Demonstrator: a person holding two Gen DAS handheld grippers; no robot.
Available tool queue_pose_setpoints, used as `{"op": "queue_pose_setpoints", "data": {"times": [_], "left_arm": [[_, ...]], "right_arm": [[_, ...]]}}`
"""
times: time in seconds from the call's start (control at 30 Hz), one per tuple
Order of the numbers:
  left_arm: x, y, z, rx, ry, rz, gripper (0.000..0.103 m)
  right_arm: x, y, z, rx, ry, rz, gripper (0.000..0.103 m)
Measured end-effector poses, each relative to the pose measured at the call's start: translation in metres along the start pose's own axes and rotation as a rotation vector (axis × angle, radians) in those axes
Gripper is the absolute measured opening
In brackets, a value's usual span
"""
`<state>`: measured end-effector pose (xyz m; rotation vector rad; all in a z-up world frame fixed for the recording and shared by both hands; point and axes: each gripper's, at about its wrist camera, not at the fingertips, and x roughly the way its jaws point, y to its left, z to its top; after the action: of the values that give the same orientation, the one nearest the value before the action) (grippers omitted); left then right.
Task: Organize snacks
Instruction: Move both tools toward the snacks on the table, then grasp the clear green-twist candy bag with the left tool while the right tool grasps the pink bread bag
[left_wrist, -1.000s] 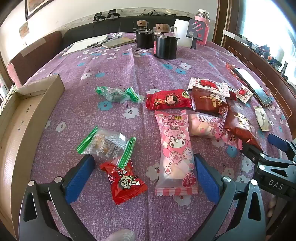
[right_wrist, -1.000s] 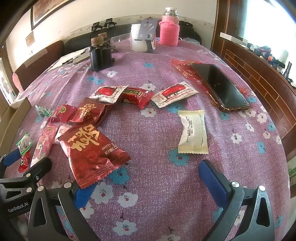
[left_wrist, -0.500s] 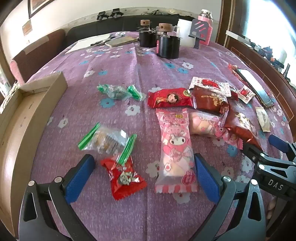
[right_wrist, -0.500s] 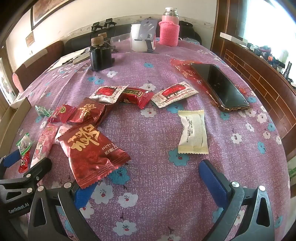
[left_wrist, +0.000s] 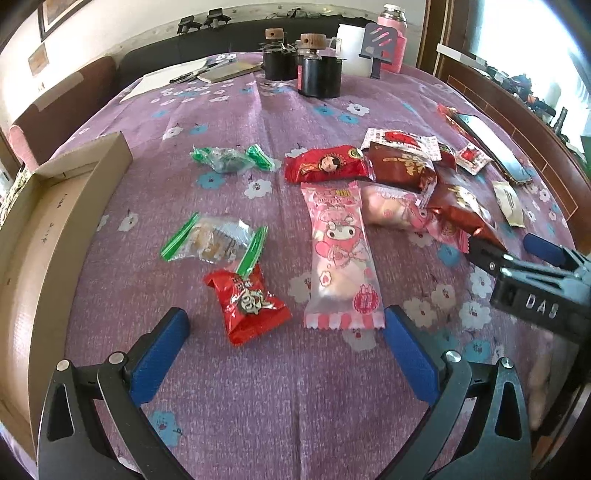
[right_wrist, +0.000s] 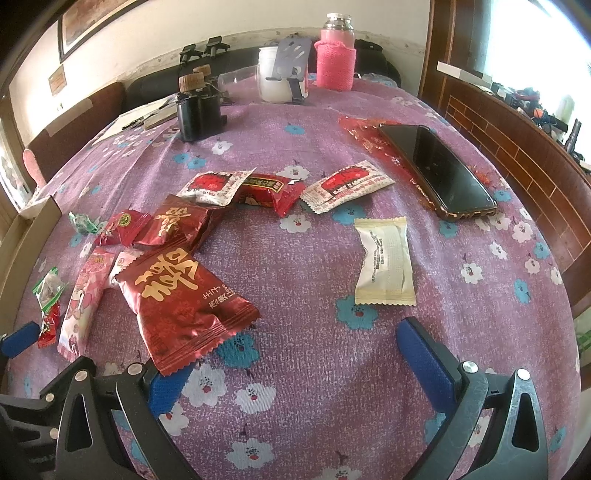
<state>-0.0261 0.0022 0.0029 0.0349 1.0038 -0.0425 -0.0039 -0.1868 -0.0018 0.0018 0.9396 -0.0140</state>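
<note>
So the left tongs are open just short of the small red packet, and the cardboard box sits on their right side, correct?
Not quite. The left wrist view shows the cardboard box on the left side of the left tongs, not the right. The rest holds: the tongs are open, just short of the small red packet.

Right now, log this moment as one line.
left gripper: open, empty | right gripper: open, empty | snacks: loose on table | cardboard box: left

Both wrist views low, near table (left_wrist: 332, 406), facing forward; share pink packet (left_wrist: 338, 254) area.
</note>
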Motion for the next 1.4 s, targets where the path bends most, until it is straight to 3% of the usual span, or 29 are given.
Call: {"op": "queue_pose_setpoints", "data": {"times": [0.43,0.6,0.67,0.73,0.83,0.97,1.03,1.17,1.23,1.3,1.4], "left_arm": [[-0.012,0.008,-0.009,-0.019,-0.009,-0.012,0.103],[-0.062,0.025,-0.019,-0.055,-0.216,-0.112,0.103],[-0.080,0.035,-0.024,-0.079,-0.287,-0.102,0.103],[-0.088,0.049,-0.024,-0.088,-0.275,-0.116,0.103],[-0.093,0.074,-0.025,-0.095,-0.209,-0.127,0.103],[-0.121,0.131,-0.035,-0.269,-0.306,-0.131,0.103],[-0.129,0.153,-0.037,-0.337,-0.357,-0.113,0.103],[-0.132,0.177,-0.040,-0.383,-0.355,-0.097,0.103],[-0.130,0.180,-0.041,-0.395,-0.349,-0.107,0.103],[-0.124,0.179,-0.041,-0.412,-0.319,-0.132,0.103],[-0.123,0.182,-0.046,-0.417,-0.288,-0.167,0.103]], "right_arm": [[0.002,0.002,0.000,0.018,0.028,-0.031,0.103],[-0.002,0.006,-0.002,0.004,0.025,-0.045,0.103],[-0.005,0.006,-0.004,-0.003,0.028,-0.049,0.103],[-0.012,0.007,-0.008,-0.020,0.019,-0.056,0.102],[-0.036,0.004,-0.017,-0.025,-0.040,-0.048,0.100],[-0.083,-0.001,-0.023,-0.025,-0.196,-0.040,0.100],[-0.094,0.001,-0.024,-0.041,-0.228,0.010,0.100],[-0.085,0.028,-0.018,-0.096,-0.156,0.112,0.094],[-0.076,0.046,-0.012,-0.121,-0.096,0.182,0.068],[-0.063,0.068,-0.007,-0.124,-0.036,0.272,0.067],[-0.053,0.094,0.000,-0.140,-0.035,0.273,0.067]]}}
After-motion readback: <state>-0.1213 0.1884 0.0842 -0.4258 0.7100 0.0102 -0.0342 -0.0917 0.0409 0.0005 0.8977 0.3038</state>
